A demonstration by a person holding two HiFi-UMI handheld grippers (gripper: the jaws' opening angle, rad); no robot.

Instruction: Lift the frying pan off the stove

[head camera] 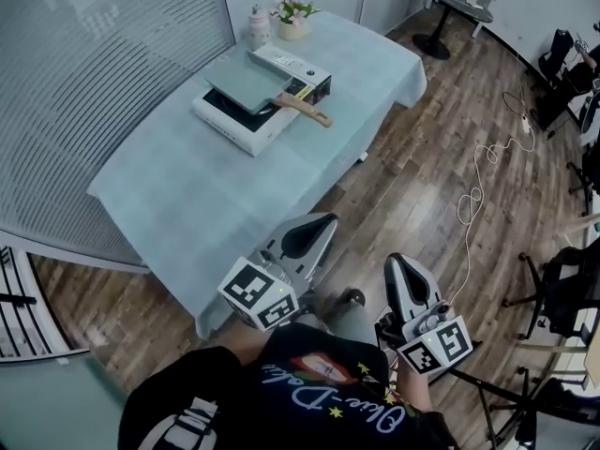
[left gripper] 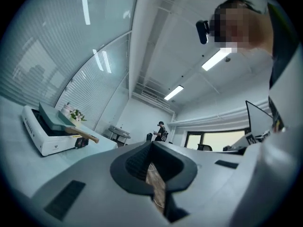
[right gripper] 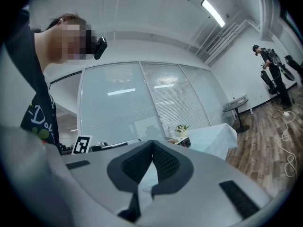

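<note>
Two grey hand-held tools, left gripper (head camera: 317,223) and right gripper (head camera: 401,262), hover level and well apart from the pale-blue-clothed table (head camera: 187,195).
Both sets of fingers (left gripper: 135,163) are clenched together on nothing. The grey square frying pan (head camera: 246,81) with a wooden handle sits on the white stove (head camera: 230,122), apparently a portable burner, at the table's far end.

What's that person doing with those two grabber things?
A person holds a gripper in each hand. The left gripper and the right gripper are both shut and empty, just off the near end of the table. The frying pan sits on the white stove farther along. Nothing is picked up yet.
</note>
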